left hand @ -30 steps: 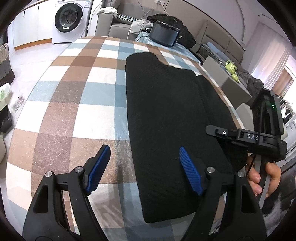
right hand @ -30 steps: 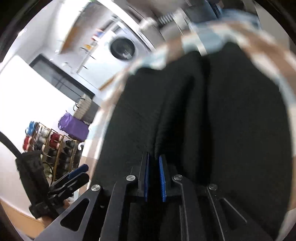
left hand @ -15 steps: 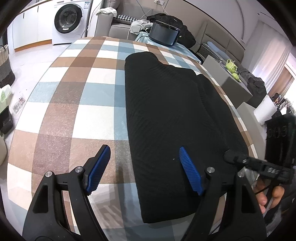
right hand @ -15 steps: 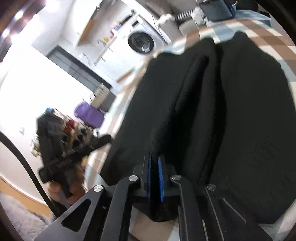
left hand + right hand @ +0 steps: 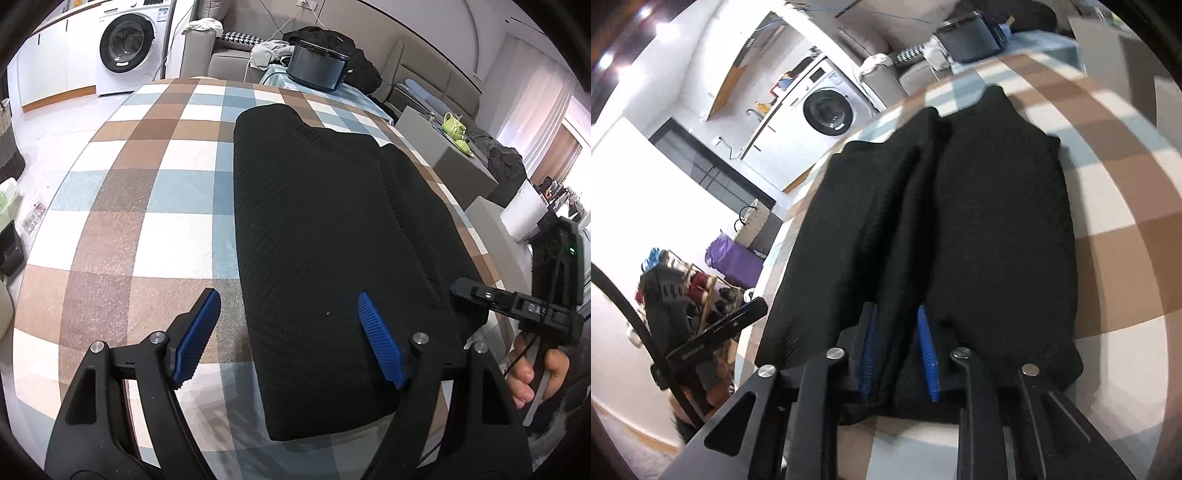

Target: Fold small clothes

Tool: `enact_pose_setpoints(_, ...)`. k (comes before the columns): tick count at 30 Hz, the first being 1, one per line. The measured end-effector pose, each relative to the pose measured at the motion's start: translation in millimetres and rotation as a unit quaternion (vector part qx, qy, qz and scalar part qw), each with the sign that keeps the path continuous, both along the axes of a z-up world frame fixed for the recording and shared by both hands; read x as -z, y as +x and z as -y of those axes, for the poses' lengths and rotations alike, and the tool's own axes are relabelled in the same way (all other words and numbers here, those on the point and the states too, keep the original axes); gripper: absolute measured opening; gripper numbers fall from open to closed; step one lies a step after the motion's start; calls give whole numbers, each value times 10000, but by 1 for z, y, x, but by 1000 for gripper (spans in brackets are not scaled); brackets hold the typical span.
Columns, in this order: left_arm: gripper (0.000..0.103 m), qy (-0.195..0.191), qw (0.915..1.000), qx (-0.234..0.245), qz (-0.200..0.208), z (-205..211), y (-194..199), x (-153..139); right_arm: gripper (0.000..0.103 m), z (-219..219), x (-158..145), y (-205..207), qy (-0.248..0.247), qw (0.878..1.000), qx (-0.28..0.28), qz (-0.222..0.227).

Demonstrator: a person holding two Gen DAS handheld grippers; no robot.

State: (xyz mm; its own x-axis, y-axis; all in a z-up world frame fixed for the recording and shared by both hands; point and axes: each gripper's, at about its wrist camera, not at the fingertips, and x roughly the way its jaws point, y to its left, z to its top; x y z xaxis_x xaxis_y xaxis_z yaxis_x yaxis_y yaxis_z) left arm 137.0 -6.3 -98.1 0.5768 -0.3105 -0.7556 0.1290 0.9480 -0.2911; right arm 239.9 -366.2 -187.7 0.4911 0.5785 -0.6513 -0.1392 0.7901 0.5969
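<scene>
On the brown, blue and white checked cloth of the table (image 5: 155, 192) lies the black ribbed knit garment (image 5: 325, 229), folded into a long band that runs from the near edge toward the far end. Its right side carries a second, narrower fold lying on top.

My left claw (image 5: 288, 339) hangs over the near end of the garment with its blue ribbed pads spread wide and nothing between them; the left pad (image 5: 195, 336) is above bare cloth, the right pad (image 5: 380, 347) above the knit.

My right claw (image 5: 899, 350) sits at the near right edge of the garment, its blue pads narrowly parted, with a raised ridge of the black knit standing between them; I cannot tell whether the pads touch the fabric. From the left wrist view, that claw shows at the garment's near right corner, gripped by my right hand (image 5: 535, 369).

Beyond the far left of the table stands a white front-loading washing machine (image 5: 127, 44), and at the far end sits a dark rounded box (image 5: 317, 66).
</scene>
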Motion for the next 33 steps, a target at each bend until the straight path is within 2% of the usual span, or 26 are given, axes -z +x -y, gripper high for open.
enact_pose_setpoints(6,75,46,10000,-1,32,2,-3,-4,26,-23,8,33,-267,9996,-13,-17)
enact_pose_setpoints(9,75,33,10000,-61,31,1,-5,-6,5,-35,6,49,-469,9989,-72,-11)
enact_pose_setpoints(10,75,22,10000,-79,31,0,-5,-6,5,-38,3,53,-507,9986,-136,32)
enact_pose_setpoints(13,75,49,9999,-104,34,-2,-3,-5,4,-39,-31,46,-605,9947,-230,800)
enact_pose_setpoints(15,75,18,9999,-108,7,-3,-2,-3,4,-31,-44,41,-801,9921,-5,961)
enact_pose_setpoints(18,75,-7,9999,-84,-70,-2,2,2,5,-13,-22,45,-943,9939,198,534)
enact_pose_setpoints(20,75,18,9999,-42,-107,1,4,5,5,-3,1,50,-694,9971,297,34)
enact_pose_setpoints(22,75,28,9999,1,-101,2,5,6,8,5,10,47,-521,9978,362,-167)
enact_pose_setpoints(28,75,4,9999,-21,-150,2,8,11,13,10,3,35,-239,9990,329,-163)
enact_pose_setpoints(32,75,-14,9999,-22,-131,0,7,10,14,7,-15,12,-256,9988,333,257)
enact_pose_setpoints(33,75,-22,9999,-24,-134,0,7,11,18,6,-19,9,-194,9990,266,315)
